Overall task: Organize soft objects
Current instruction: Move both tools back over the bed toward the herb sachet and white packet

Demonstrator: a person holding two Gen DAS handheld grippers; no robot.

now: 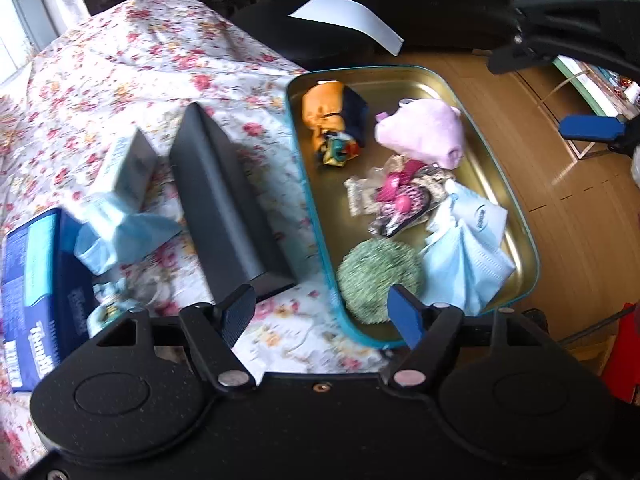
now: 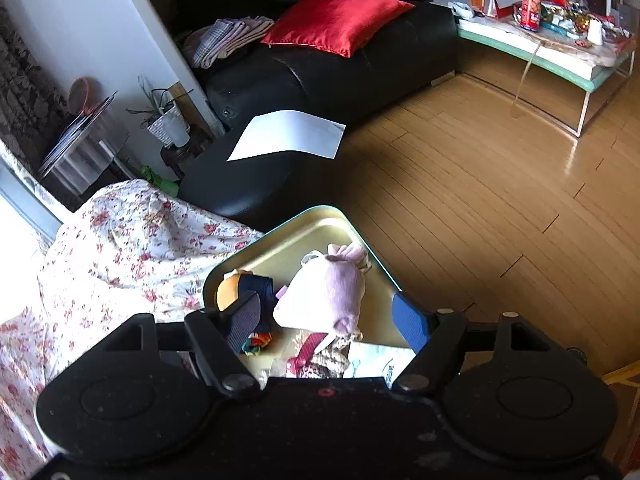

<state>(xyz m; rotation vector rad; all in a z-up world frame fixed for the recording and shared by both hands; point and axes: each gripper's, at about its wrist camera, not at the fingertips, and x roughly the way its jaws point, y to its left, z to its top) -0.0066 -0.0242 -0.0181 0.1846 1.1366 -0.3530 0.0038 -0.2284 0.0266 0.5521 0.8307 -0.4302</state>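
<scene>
I see the teal-rimmed tray [image 1: 516, 216] sitting at the edge of the flower-print cloth [image 1: 132, 80], holding the soft things: an orange and navy plush [image 1: 332, 116], a pink plush [image 1: 428, 132], a green fuzzy ball [image 1: 376, 276] and pale blue masks [image 1: 464, 256]. My left gripper [image 1: 324, 316] hangs over the tray's near edge, jaws apart and gripping nothing. My right gripper [image 2: 328, 320] hovers above the pink plush, jaws wide, not touching it.
</scene>
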